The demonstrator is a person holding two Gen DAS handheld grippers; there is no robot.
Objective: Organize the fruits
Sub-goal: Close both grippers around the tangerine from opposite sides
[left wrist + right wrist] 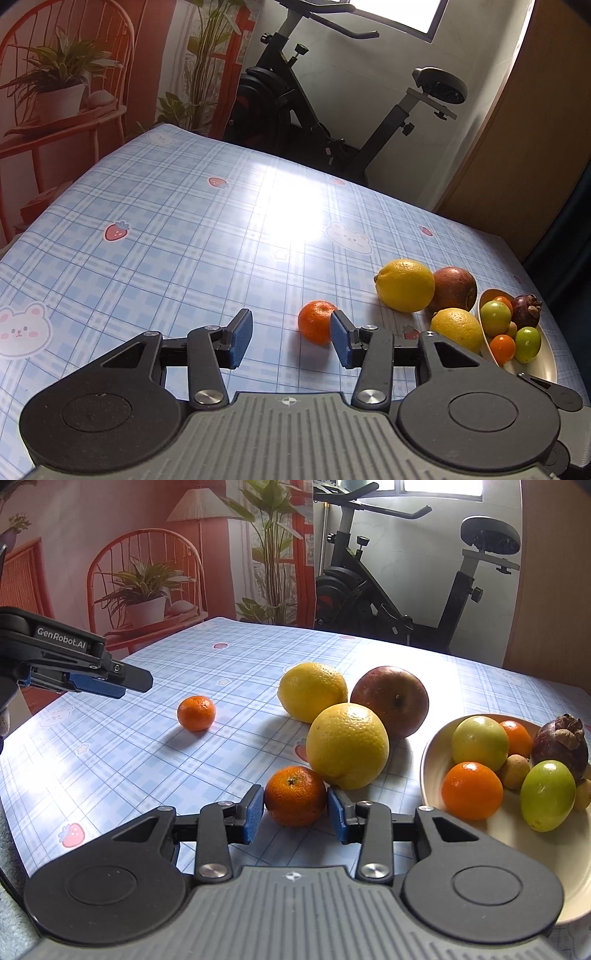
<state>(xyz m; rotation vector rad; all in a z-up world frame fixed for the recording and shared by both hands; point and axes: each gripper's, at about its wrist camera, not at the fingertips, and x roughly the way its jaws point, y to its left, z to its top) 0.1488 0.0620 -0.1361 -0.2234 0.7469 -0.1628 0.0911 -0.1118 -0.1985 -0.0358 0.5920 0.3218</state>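
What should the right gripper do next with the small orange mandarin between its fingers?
Probably lift the small orange mandarin and carry it right to the cream bowl: the right gripper has its blue fingers on both sides of it, and the bowl already holds fruit.

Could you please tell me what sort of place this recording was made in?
Probably a room in a home: a table under a blue plaid tablecloth carries a bowl of fruit, and an exercise bike stands behind it by a window.

The only readable text was the white brand lettering "GenRobot.AI", printed on the black side of the left gripper [110,685] at about nine o'clock in the right wrist view.
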